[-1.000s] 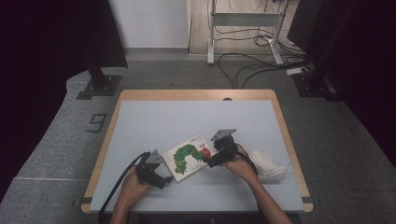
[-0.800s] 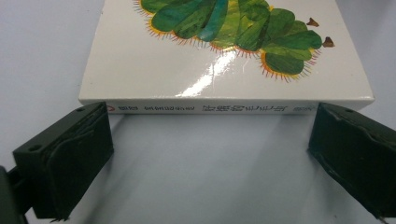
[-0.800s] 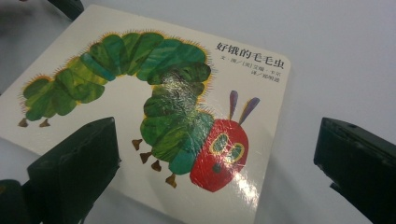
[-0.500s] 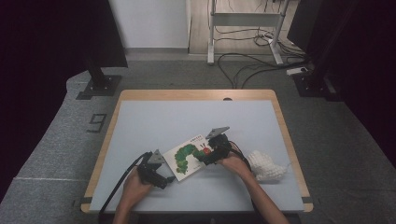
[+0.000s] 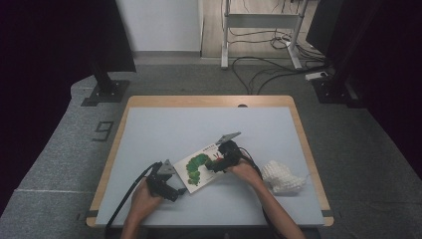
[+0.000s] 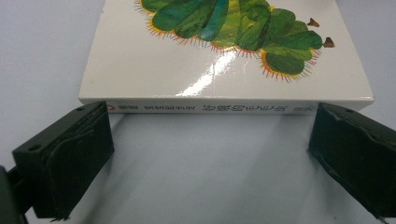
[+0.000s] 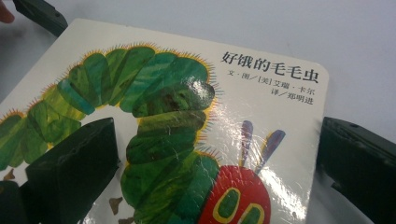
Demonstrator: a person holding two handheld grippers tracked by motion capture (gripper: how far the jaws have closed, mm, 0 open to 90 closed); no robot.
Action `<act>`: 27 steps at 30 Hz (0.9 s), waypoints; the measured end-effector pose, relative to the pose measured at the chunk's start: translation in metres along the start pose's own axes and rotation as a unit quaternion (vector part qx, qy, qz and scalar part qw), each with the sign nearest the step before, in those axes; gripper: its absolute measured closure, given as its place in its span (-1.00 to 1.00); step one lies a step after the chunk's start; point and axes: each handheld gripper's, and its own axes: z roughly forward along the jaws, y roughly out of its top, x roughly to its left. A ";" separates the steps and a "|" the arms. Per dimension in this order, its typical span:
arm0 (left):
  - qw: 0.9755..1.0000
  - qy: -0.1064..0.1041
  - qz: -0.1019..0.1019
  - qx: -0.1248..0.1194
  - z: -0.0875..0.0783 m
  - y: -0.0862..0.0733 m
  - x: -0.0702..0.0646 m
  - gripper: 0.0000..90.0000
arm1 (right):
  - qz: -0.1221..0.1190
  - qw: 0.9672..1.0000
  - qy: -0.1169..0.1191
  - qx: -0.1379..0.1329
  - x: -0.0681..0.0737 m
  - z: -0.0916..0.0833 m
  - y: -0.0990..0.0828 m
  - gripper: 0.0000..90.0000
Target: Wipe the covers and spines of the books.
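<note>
Book point(image 5: 199, 168) flat on the table point(image 5: 164, 129) near its front edge, wide bare room beyond it, white lump point(image 5: 281, 177) well apart to its right. Left gripper point(image 5: 175, 188) just off the spine, jaws wide and holding nothing, spine print readable in the left gripper view; right gripper point(image 5: 215, 164) over the caterpillar's red head, jaws spread across the cover, nothing clamped. Nudged closer over the cover than half a second ago.
</note>
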 end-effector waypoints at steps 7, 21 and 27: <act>1.000 -0.001 -0.001 0.000 0.000 0.000 0.000 -1.00 | 0.029 0.999 0.026 -0.022 -0.005 -0.005 0.000 -1.00; 1.000 0.000 0.001 0.000 0.000 0.000 0.000 -1.00 | 0.006 0.996 0.065 -0.053 0.012 -0.038 0.015 -0.71; 1.000 0.000 0.000 0.001 0.000 0.000 0.000 -1.00 | -0.024 0.999 0.038 -0.026 0.011 -0.043 0.017 -0.69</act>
